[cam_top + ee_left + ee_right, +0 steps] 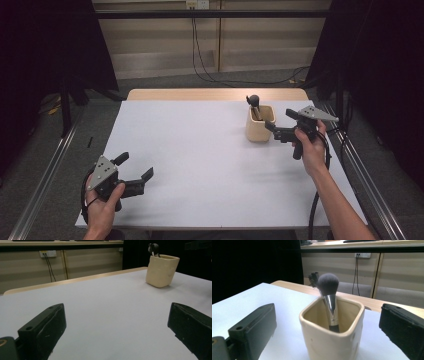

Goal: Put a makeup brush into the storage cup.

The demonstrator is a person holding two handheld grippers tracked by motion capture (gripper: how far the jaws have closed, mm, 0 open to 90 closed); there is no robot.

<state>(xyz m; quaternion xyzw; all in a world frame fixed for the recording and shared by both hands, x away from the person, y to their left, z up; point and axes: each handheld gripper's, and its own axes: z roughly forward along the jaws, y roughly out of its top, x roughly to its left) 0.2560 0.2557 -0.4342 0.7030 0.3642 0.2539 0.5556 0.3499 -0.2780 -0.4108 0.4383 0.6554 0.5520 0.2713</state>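
Between the parted jaws of the right gripper [327, 335] stands a cream square holder [332, 340], close in front of them and touched by neither jaw. Its foot is cut off by the bottom edge of the right gripper view. Inside it leans a makeup brush [328, 285] with a dark fluffy head and a silver ferrule; the lower handle is sunk in the holder and hidden. Behind the brush head a small black comb-like tool [314, 278] pokes up, mostly covered, so its shape is hard to make out.

From the high view the holder [260, 124] sits on the white tabletop [200, 150] toward its far right part, with the right gripper [282, 125] just beside it, released and gripping nothing. The hand [312, 147] wraps the grip, hiding it.

Well apart, at the near left corner of the tabletop, the left gripper [135, 167] also has its jaws spread wide and empty, over bare surface. Along its own jaws the holder [162, 271] appears far ahead and to the right, the brush tips [153, 248] small and blurred.
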